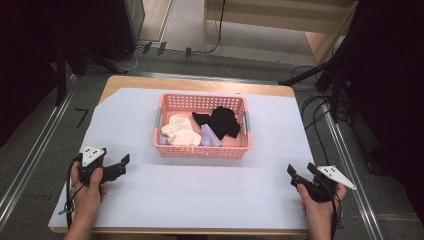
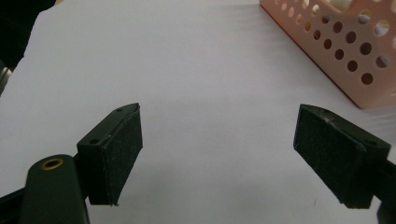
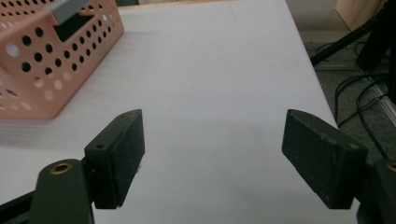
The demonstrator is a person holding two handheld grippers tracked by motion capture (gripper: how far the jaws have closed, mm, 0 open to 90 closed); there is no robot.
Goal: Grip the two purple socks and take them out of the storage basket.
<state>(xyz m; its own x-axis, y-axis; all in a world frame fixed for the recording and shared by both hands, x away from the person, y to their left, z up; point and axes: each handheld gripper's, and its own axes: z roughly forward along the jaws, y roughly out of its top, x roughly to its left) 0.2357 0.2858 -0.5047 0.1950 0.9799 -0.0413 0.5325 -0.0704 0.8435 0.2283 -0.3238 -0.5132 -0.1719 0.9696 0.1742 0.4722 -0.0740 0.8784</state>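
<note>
A pink perforated basket [image 1: 200, 150] stands at the middle of the white table sheet [image 1: 200, 190]. In it lie a cream cloth [image 1: 180, 131], a black cloth [image 1: 222, 121] and a pale lilac piece [image 1: 210, 136]. My left gripper [image 1: 118, 166] rests near the table's front left, open, with nothing between its pads [image 2: 122, 149]. My right gripper [image 1: 299, 175] sits at the front right, also open and empty, its pads [image 3: 122, 149] wide apart. The basket's corner [image 2: 345, 51] lies ahead to the right in the left gripper view. Its wall [image 3: 51, 60] lies ahead to the left in the right gripper view.
The wooden table edge [image 1: 200, 82] runs behind the sheet. Cables [image 1: 320, 120] and dark stands sit on the floor to the right, and a metal rail [image 1: 30, 160] runs along the left. Bare white sheet stretches between the two grippers.
</note>
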